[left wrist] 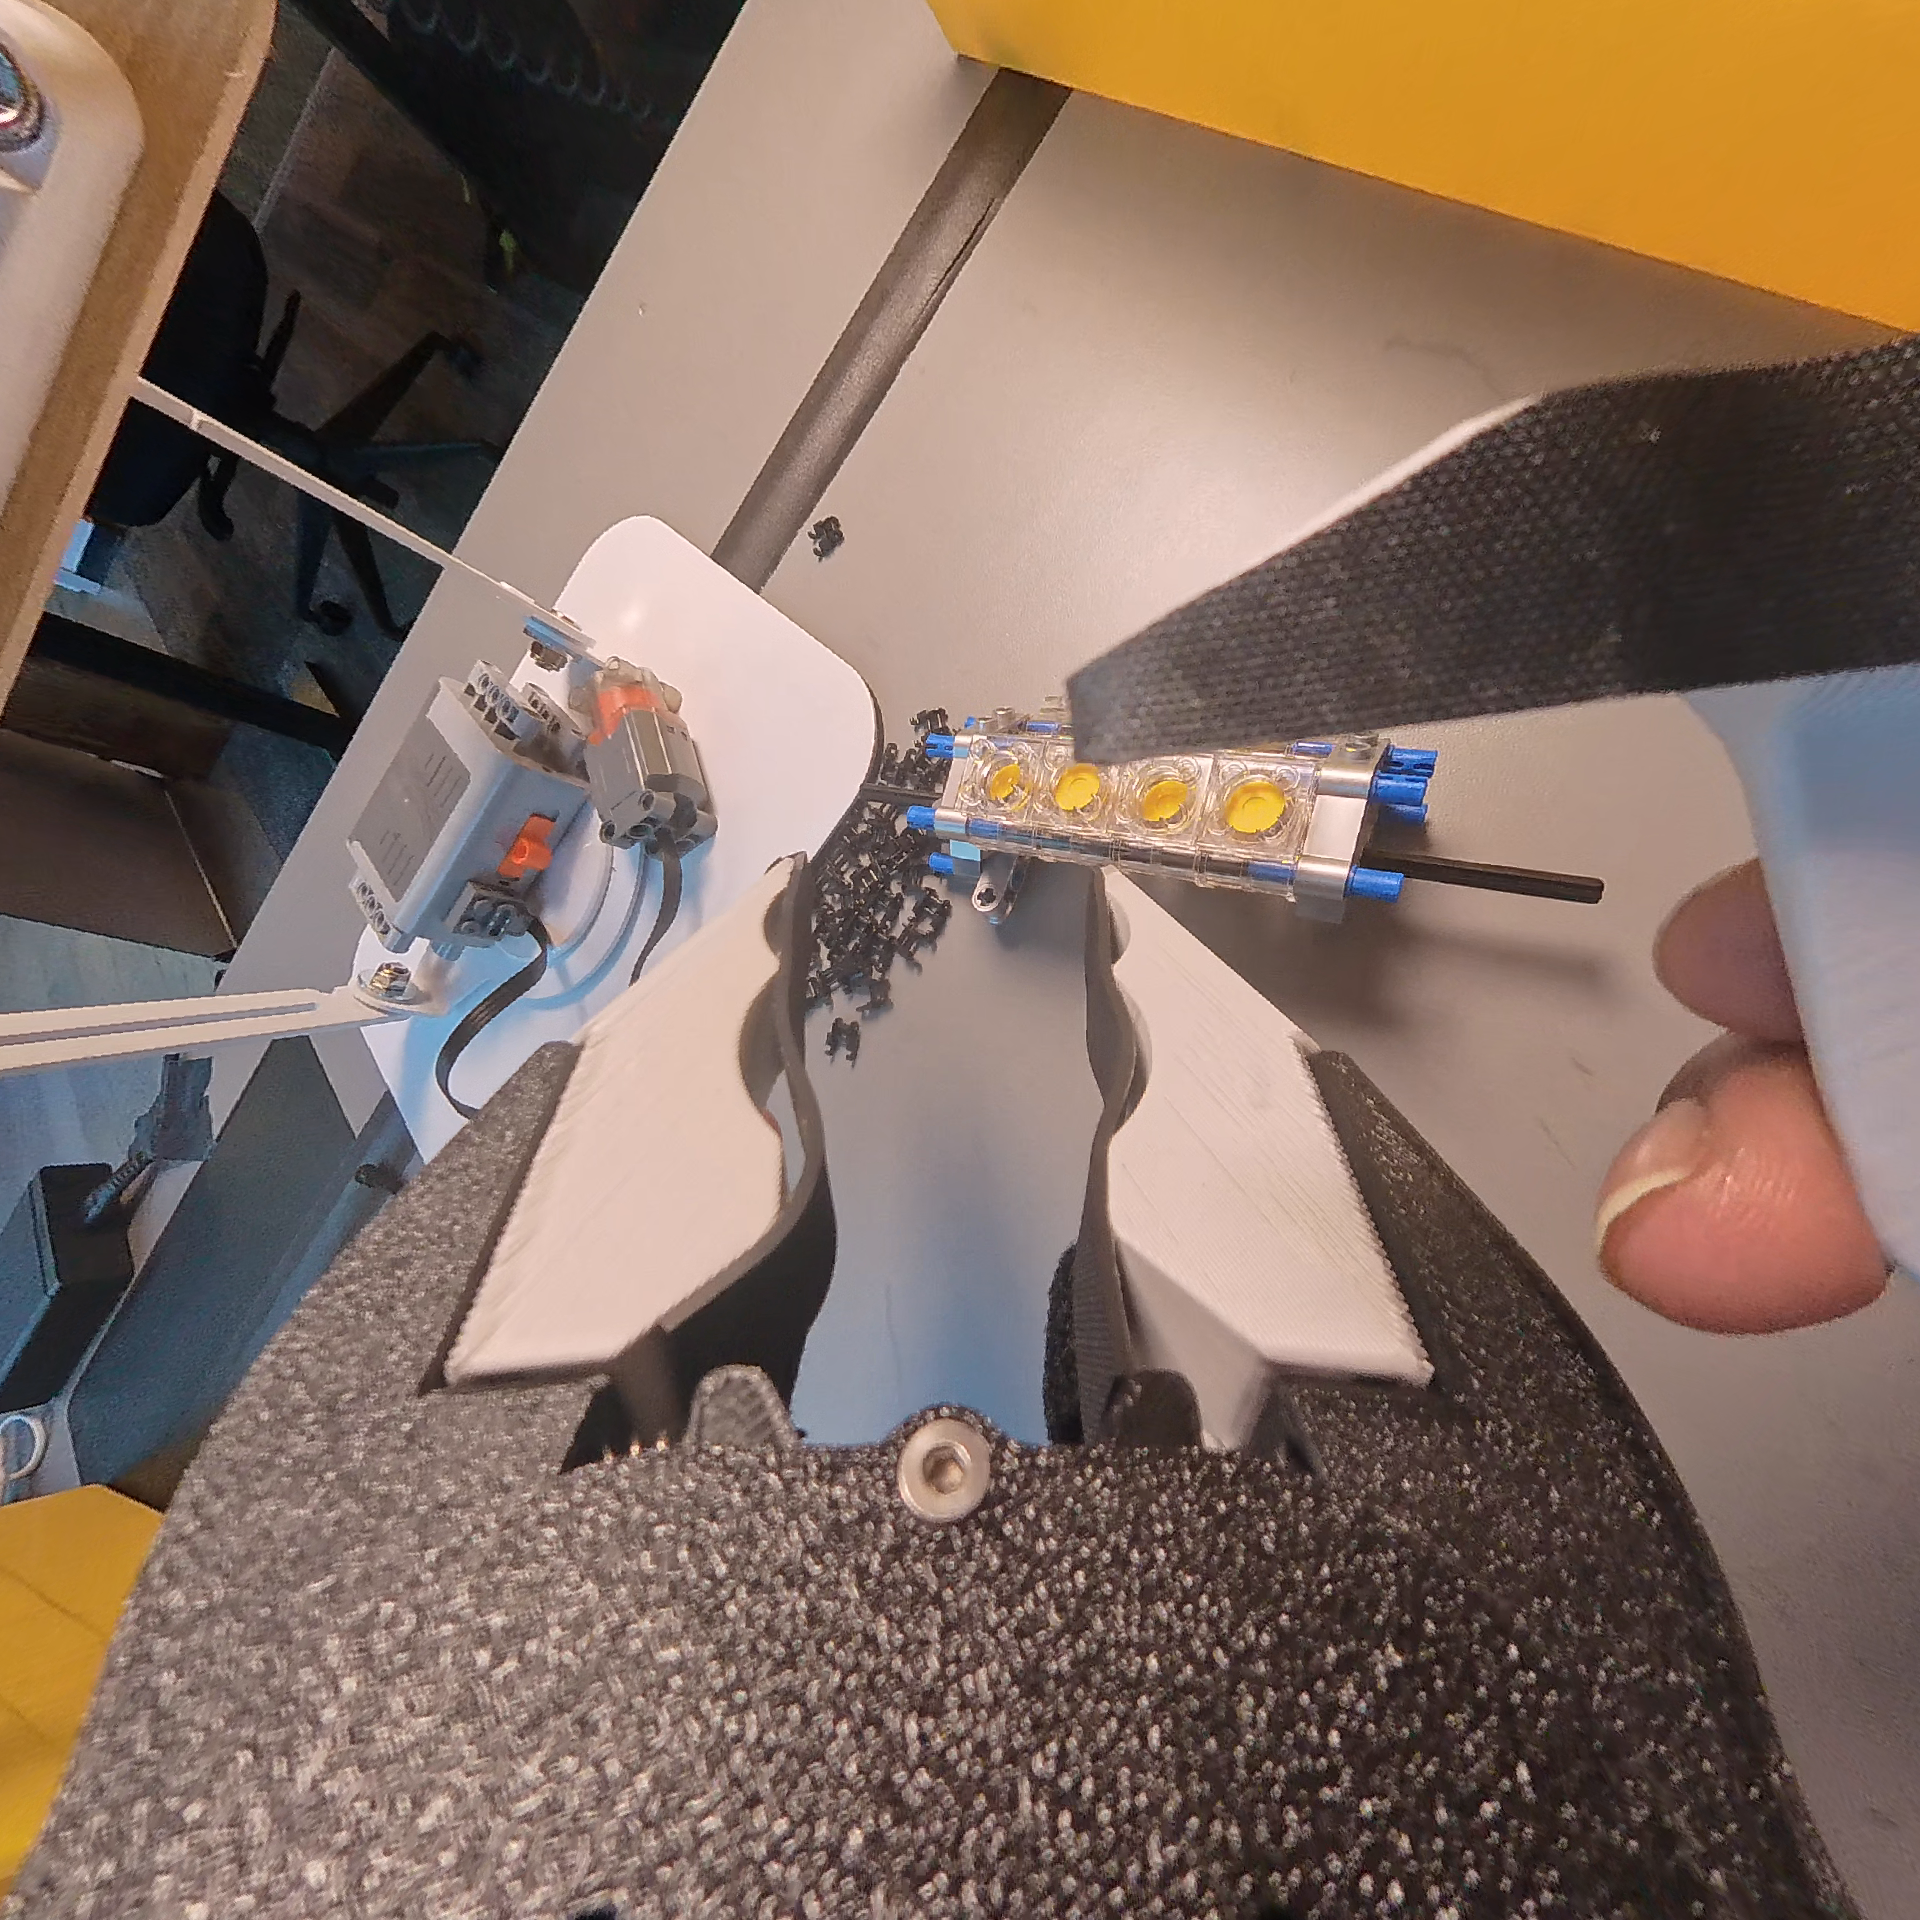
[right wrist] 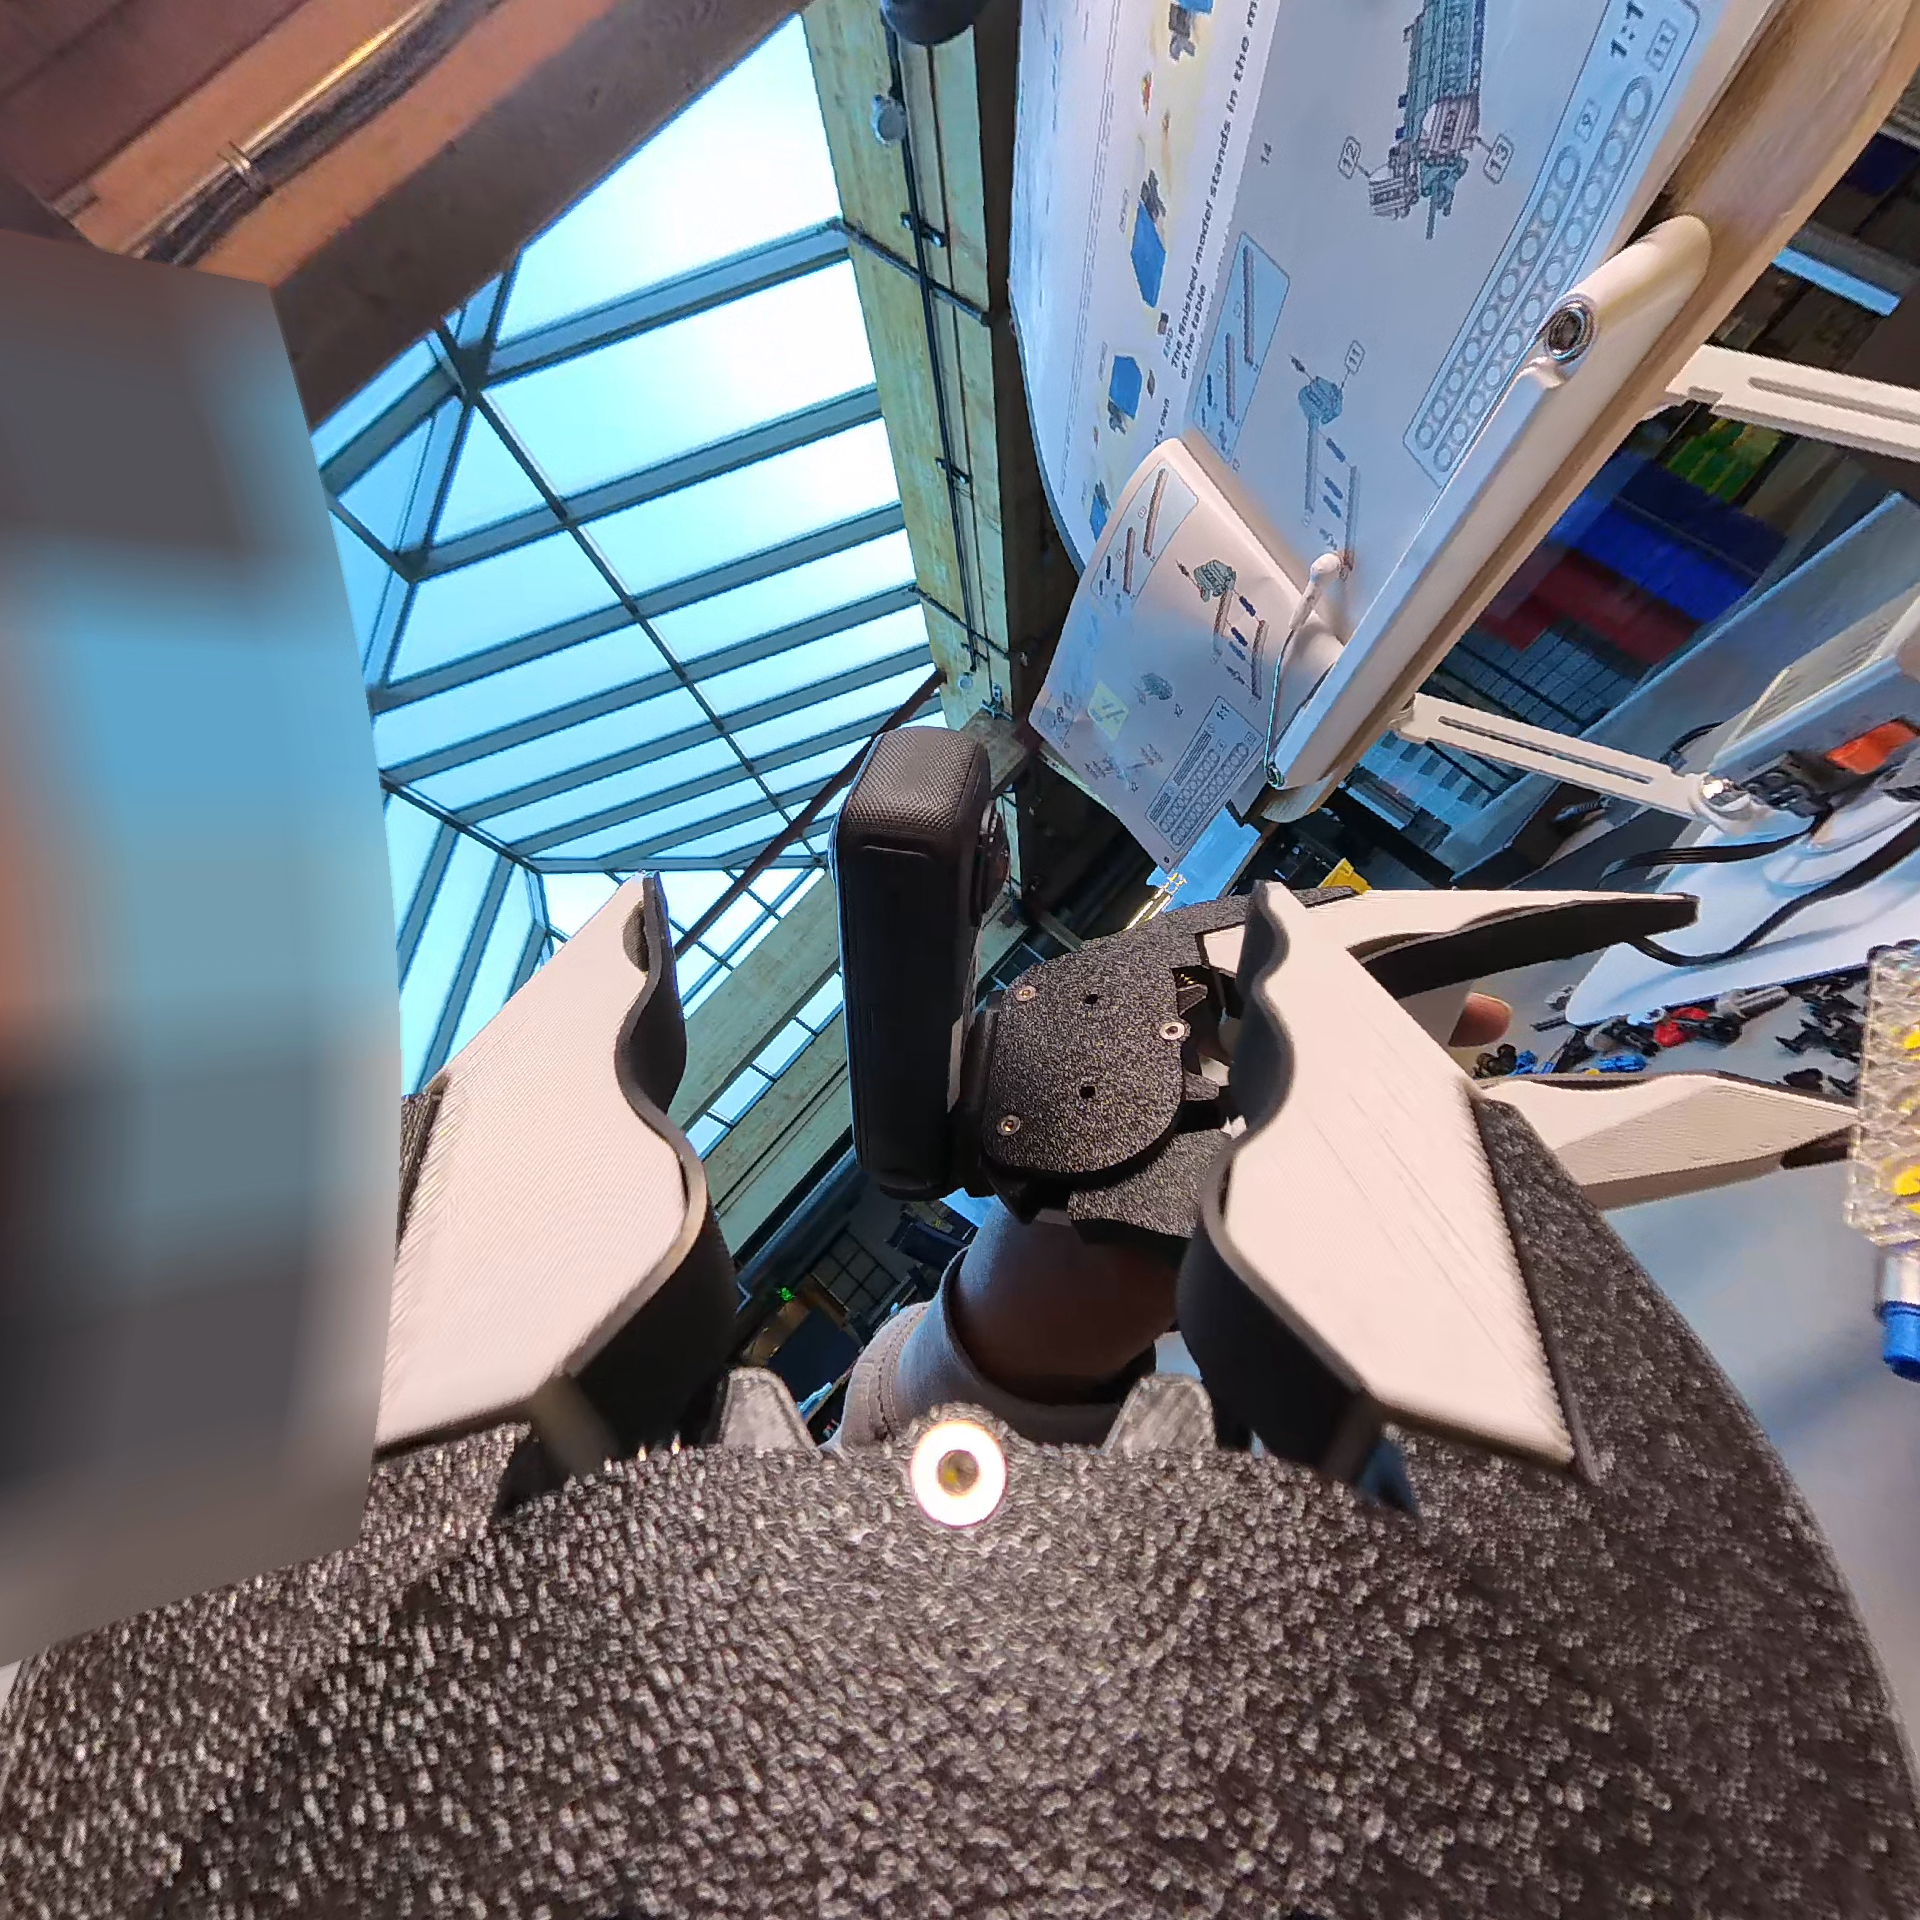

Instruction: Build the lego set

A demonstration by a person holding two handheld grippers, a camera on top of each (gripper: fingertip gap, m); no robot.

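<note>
My left gripper [left wrist: 945, 883] is open and empty, low over the grey table [left wrist: 1351, 416]. Its tips stand just short of a clear brick assembly [left wrist: 1143, 805] with yellow discs, blue pins and a black axle [left wrist: 1486, 881]. A pile of small black pins [left wrist: 873, 920] lies by the left fingertip. A black textured part of the right gripper [left wrist: 1558, 582] hangs over the assembly's top edge, and a person's fingers [left wrist: 1745, 1153] show on the right. My right gripper [right wrist: 956, 904] is open and empty and tilted up at a glass roof. The assembly [right wrist: 1891, 1122] sits at that view's right edge.
A grey battery box [left wrist: 447, 800] and a grey motor [left wrist: 649, 774] with black cables rest on a white stand base [left wrist: 727, 665]. A yellow panel [left wrist: 1455, 135] borders the table at the back. An instruction sheet [right wrist: 1299, 312] hangs on a board. Loose parts [right wrist: 1683, 1039] lie on the table. Measured from the fingertips, the grey motor [left wrist: 649, 774] is 11 centimetres or so from the left gripper and 20 centimetres from the right.
</note>
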